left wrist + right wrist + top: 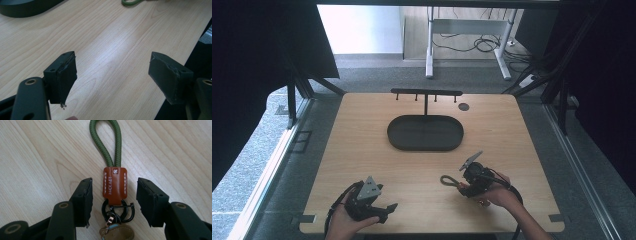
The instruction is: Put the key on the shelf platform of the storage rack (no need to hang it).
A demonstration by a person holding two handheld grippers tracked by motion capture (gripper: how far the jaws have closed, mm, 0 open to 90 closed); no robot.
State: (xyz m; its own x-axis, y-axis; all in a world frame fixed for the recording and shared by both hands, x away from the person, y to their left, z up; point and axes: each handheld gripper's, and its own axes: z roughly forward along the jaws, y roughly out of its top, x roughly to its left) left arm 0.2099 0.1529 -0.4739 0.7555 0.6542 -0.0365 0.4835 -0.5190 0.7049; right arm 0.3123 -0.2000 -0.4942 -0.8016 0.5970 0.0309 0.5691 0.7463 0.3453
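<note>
— Where does the keychain lie?

— On the desk [362, 130], toward its near right corner. In the high view the keychain [448, 180] is a small loop just left of the right gripper [468, 187]. The right gripper view gives it clearly: a green cord loop [106, 143] running away from the camera, a brown leather tab [115, 185] with white stitching, then black metal rings [118, 211] and a small tan fob [117, 233] at the bottom edge.

— Is the right gripper holding it?

— No. Its jaws stand moderately apart, one on each side of the leather tab, with bare wood showing in the gap on both sides (neither pad touches the tab).

— And the left one?

— The left gripper [384, 207] sits near the desk's near edge, left of centre, in the person's left hand [343, 221]. Its jaws are spread wide with nothing between them; in the left gripper view there is plain wood grain between the pads, and the end of the green cord shows at the top edge.

— What else is on the desk?

— A dark oval tray [425, 132] in the middle, toward the far edge, with a black T-shaped rack [426, 93] rising behind it. A small dark round disc [463, 106] lies near the far edge, right of the rack.
</note>
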